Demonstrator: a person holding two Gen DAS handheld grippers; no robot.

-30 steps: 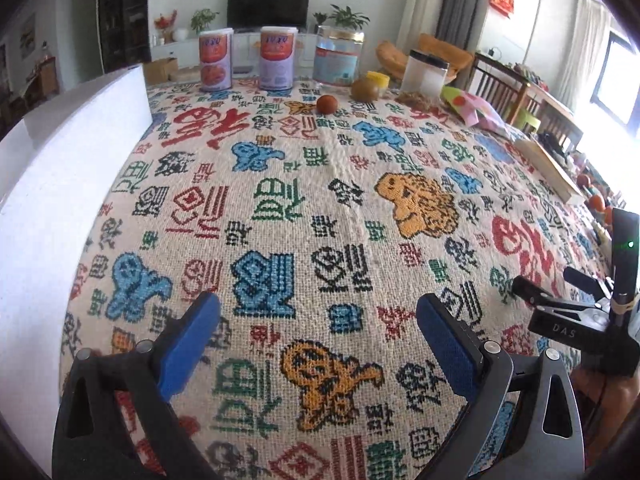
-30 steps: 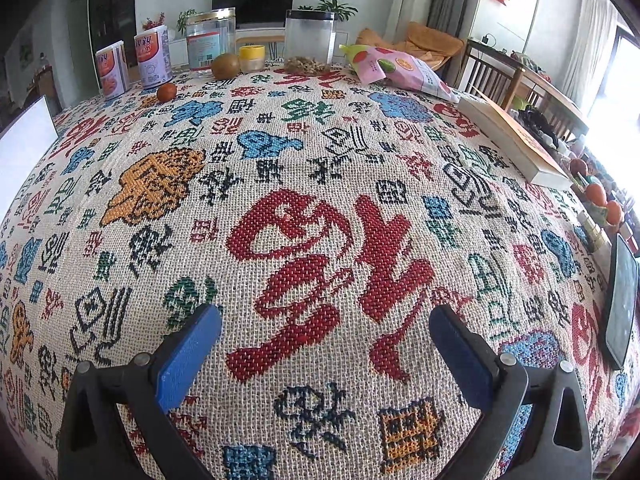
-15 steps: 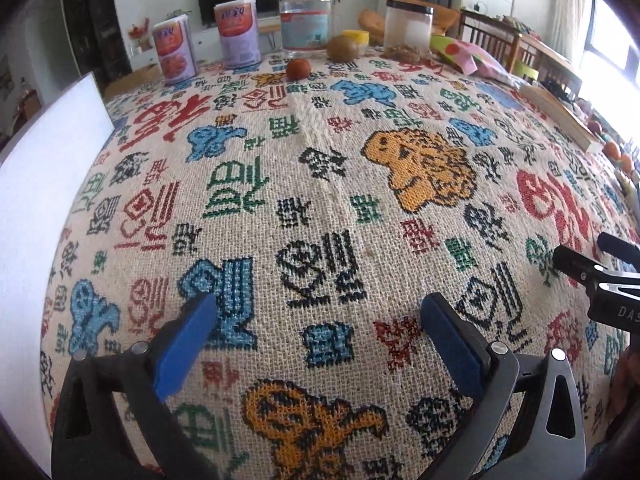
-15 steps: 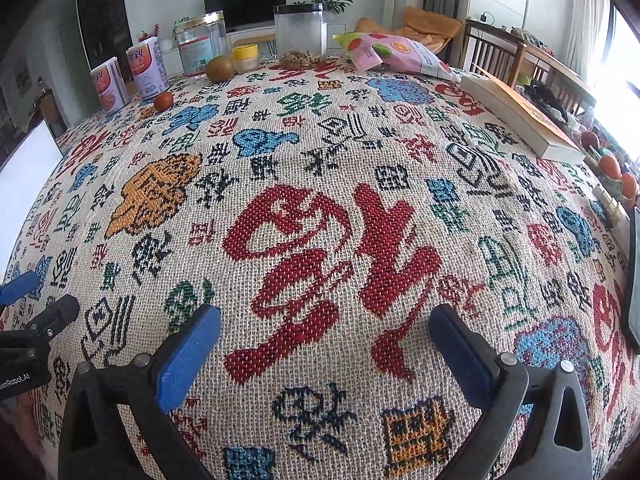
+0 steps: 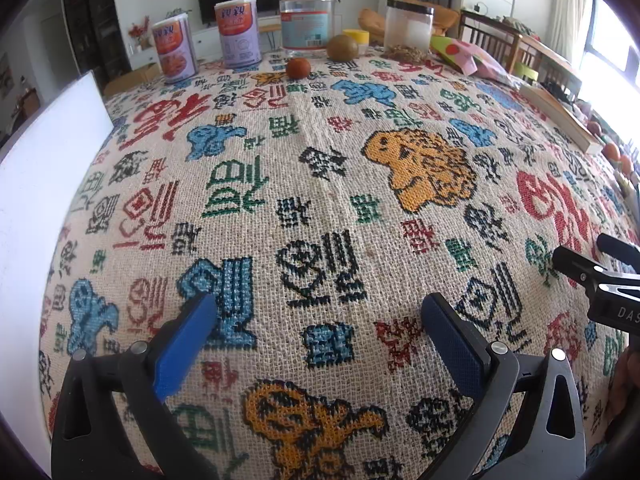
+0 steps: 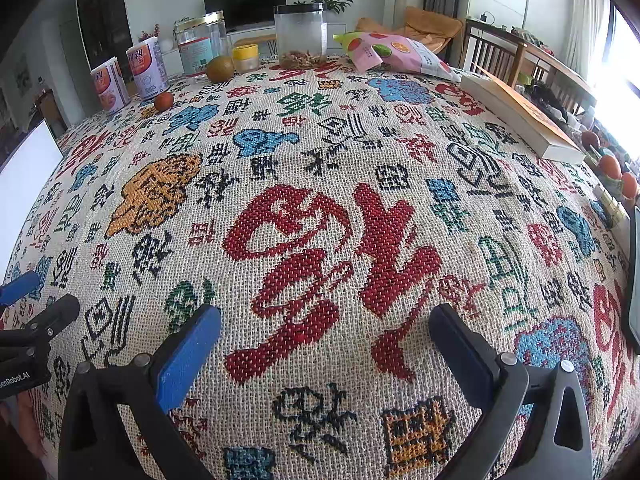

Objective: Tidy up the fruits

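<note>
A small reddish-orange fruit (image 5: 298, 68) and a brown kiwi (image 5: 342, 47) lie at the far end of the patterned tablecloth (image 5: 320, 216). The right wrist view shows the same small fruit (image 6: 163, 101) and the kiwi (image 6: 219, 68). My left gripper (image 5: 318, 312) hovers open low over the near cloth, with nothing between its blue pads. Beside it, my right gripper (image 6: 326, 322) is also open and empty over the big red character. Each gripper's tips peek into the other's view. More orange fruits (image 6: 610, 166) sit off the table's right edge.
At the far edge stand two printed cans (image 5: 236, 34), a clear jar (image 5: 306, 24), a yellow-lidded cup (image 5: 357, 38) and a plastic canister (image 5: 408, 26). A snack bag (image 6: 396, 54) and a book (image 6: 520, 116) lie right. A white board (image 5: 36, 200) borders the left.
Both grippers have moved forward and lower over the cloth, so the far cans and fruits look larger. The left view swung right, and the right gripper's tips now show at its edge. Jaws stayed open.
</note>
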